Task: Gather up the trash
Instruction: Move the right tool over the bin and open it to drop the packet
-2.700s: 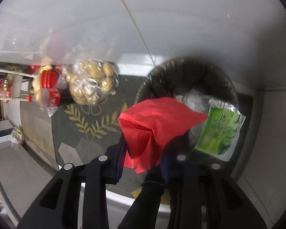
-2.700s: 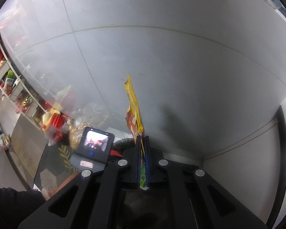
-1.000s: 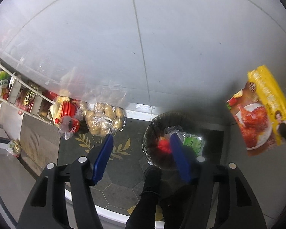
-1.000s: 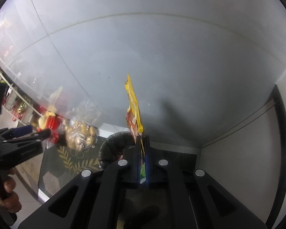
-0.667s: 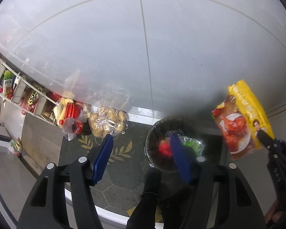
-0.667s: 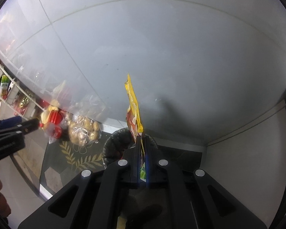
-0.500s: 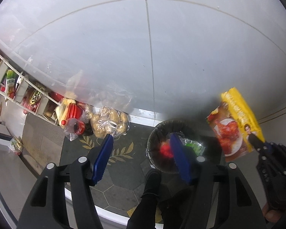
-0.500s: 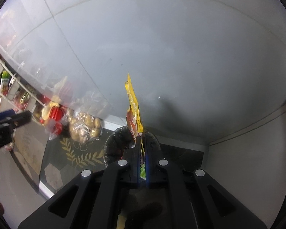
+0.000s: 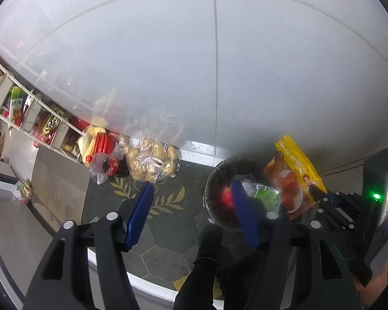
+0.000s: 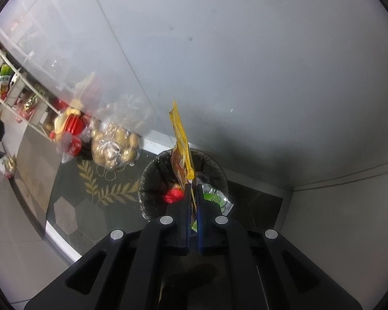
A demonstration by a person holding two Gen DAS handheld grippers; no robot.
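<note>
The right tool (image 10: 192, 188), clamped on the yellow snack packet (image 10: 181, 152), has dropped over the bin (image 10: 152, 178); release comes next. The left tool (image 9: 191, 196), at the bin's 9 o'clock, gapes empty.

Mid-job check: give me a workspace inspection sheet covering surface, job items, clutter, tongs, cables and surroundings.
Surface: dark patterned floor with gold leaf motif, white wall tiles behind.
Job's things: black-lined trash bin holding red wrapper and green packet; yellow snack bag held above the bin.
Clutter: bag of potatoes, cola bottle, red-and-yellow package along the wall.
Tongs: left tongs open, empty; right tongs shut on yellow snack bag.
Cables: nothing seen.
Surroundings: white shelf unit with packaged goods at left.
</note>
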